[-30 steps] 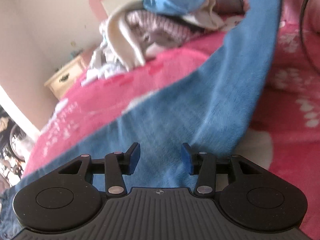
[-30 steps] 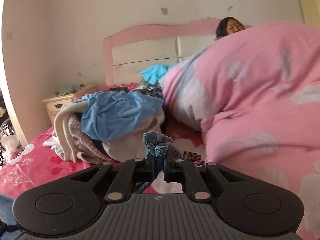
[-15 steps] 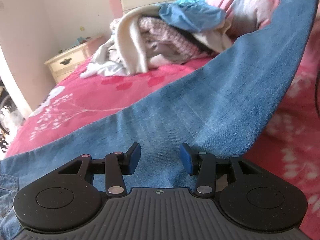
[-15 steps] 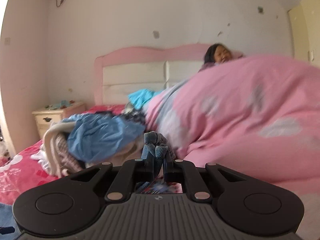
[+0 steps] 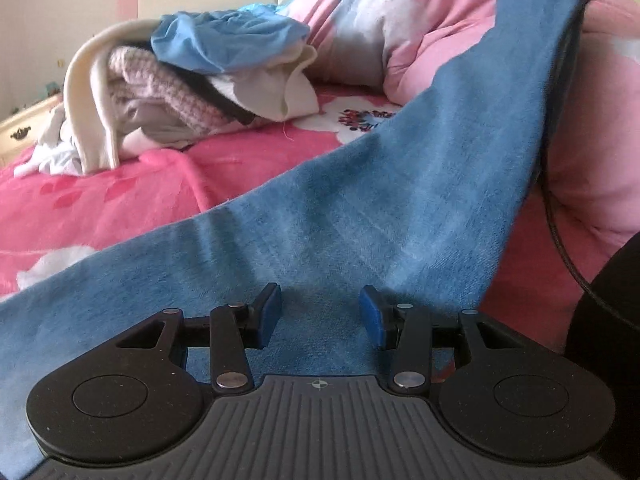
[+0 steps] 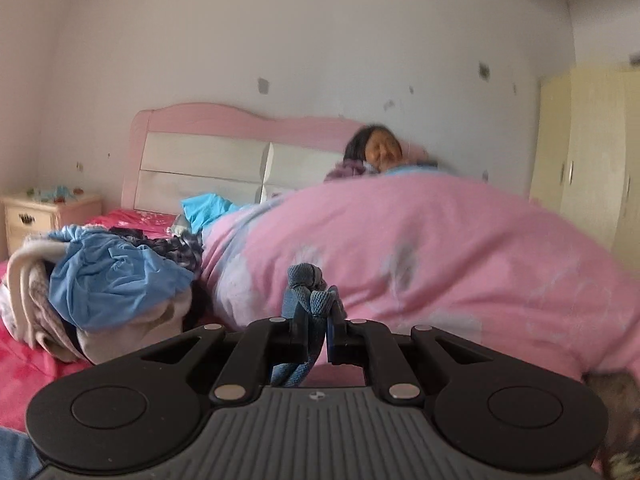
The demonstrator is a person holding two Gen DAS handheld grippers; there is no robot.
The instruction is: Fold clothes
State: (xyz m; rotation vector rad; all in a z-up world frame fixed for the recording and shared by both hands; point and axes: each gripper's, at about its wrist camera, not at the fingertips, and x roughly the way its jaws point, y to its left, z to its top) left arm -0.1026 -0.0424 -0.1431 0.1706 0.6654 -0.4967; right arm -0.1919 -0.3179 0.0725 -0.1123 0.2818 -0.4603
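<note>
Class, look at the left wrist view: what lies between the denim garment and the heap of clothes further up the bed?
In the left wrist view, only the pink floral bedspread lies between the denim garment and the heap of clothes; no other item sits on that stretch.

What is on the bed, counted

One pair of blue jeans [image 5: 360,208], one pile of clothes [image 5: 192,88] near the headboard [image 6: 208,160], one pink quilt [image 6: 420,256], one person [image 6: 380,152], one nightstand [image 6: 44,216] beside the headboard.
</note>
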